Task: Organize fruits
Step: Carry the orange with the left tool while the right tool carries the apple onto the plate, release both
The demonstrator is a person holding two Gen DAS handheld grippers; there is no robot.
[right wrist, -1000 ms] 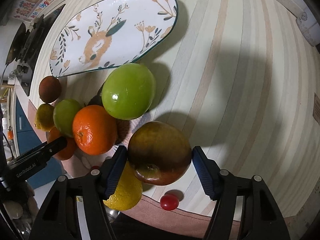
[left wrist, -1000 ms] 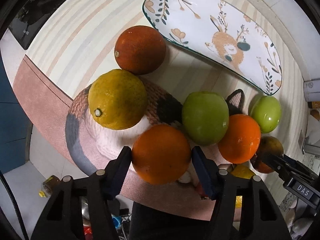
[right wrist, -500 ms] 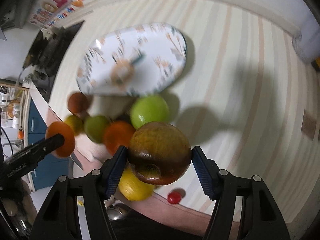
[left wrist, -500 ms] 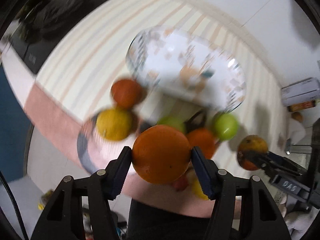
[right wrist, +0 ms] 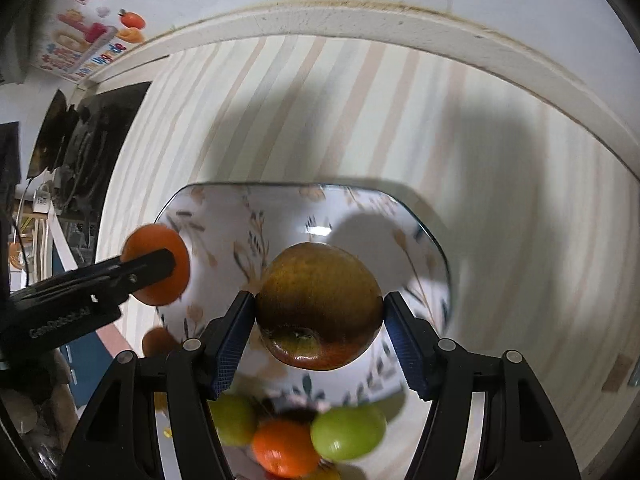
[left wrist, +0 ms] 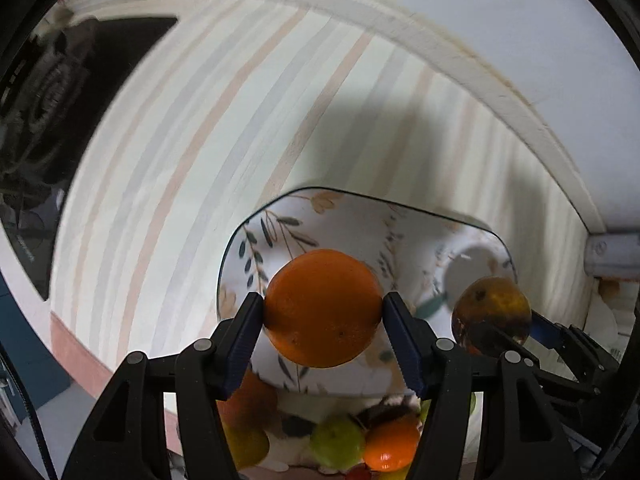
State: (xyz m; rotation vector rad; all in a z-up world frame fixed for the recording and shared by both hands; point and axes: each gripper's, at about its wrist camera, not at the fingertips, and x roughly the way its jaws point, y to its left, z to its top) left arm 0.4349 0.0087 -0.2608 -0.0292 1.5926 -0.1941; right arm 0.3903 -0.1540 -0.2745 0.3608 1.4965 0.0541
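My left gripper (left wrist: 323, 322) is shut on an orange (left wrist: 322, 308) and hangs over the patterned plate (left wrist: 360, 224). My right gripper (right wrist: 319, 324) is shut on a brown-green apple (right wrist: 318, 304) above the same plate (right wrist: 248, 208), which has nothing on it. From the left wrist view the apple (left wrist: 492, 308) shows at the right in the other gripper. The right wrist view shows the orange (right wrist: 160, 248) at the left, held in the left gripper's black fingers (right wrist: 140, 266). Several loose fruits lie near the bottom edge: green ones (right wrist: 348, 432), an orange one (right wrist: 286, 452).
A striped counter (left wrist: 200, 120) runs to a white wall edge (left wrist: 440, 32) behind the plate. A black stove top (left wrist: 60, 100) lies at the left. The remaining fruits (left wrist: 384, 444) sit on a knitted mat in front of the plate.
Both grippers have lifted their fruits off the pile and carried them forward over the plate. The pile now lies low in both views.
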